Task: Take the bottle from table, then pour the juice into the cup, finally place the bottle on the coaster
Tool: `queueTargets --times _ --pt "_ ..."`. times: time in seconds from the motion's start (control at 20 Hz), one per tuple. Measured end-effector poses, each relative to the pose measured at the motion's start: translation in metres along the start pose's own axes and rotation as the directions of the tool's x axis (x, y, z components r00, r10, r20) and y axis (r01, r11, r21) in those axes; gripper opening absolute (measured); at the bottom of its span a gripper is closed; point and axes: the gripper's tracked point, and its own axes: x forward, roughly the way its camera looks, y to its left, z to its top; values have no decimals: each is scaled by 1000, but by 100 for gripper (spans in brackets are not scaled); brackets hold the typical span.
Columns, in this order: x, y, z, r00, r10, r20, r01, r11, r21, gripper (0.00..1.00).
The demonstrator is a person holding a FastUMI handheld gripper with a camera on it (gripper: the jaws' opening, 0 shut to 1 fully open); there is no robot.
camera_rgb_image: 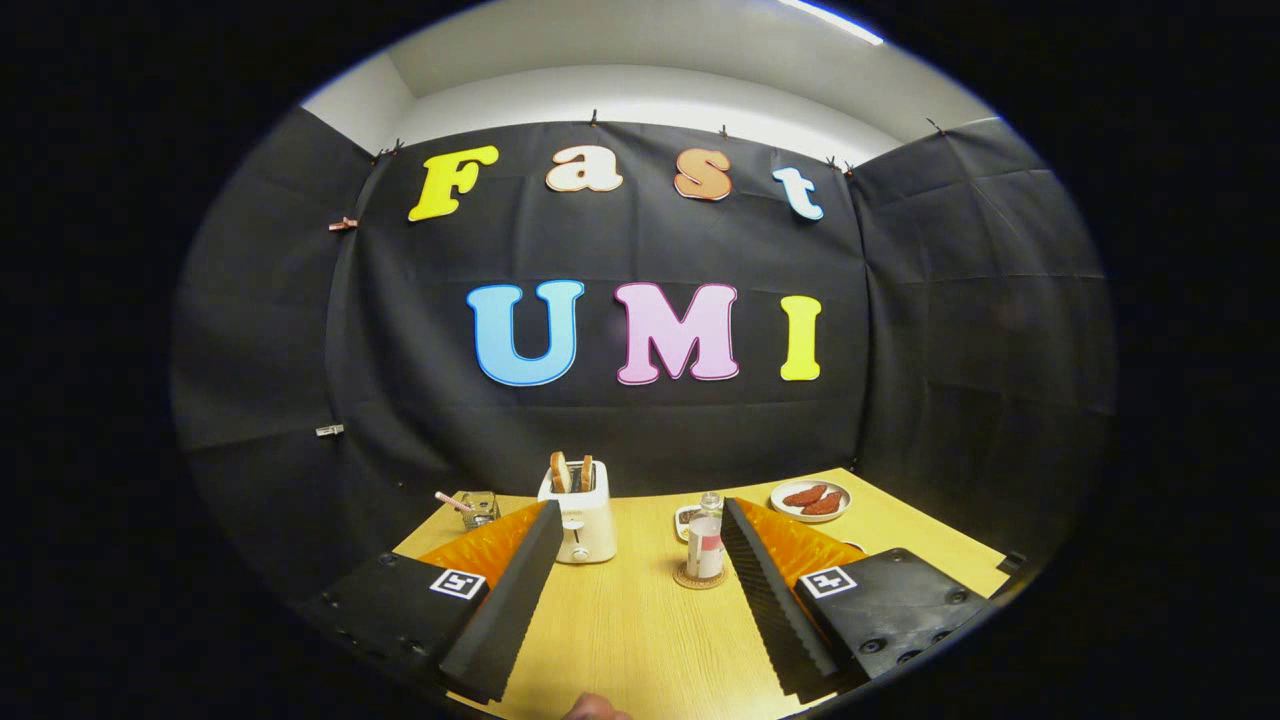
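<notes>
Your tool [640, 560] is hanging wide open, gripping nothing. Ahead of its fingers, the clear, upright bottle [705, 545] is standing on the round coaster [699, 578] on the bench [640, 620].

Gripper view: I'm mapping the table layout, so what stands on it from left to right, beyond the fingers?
Glass cup with a straw → white toaster holding bread → bottle standing on a coaster → plate of sausages. The gripper is open, holding nothing.

One bottle [706, 540], one coaster [699, 580], one toaster [579, 524], two toast slices [560, 470], one plate [810, 488], two sausages [812, 499]
</notes>
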Motion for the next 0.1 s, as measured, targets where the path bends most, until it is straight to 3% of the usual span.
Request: queueTargets --times 0.1 --pt "-2 -11 2 1000 -21 6 21 1000 -11 98"
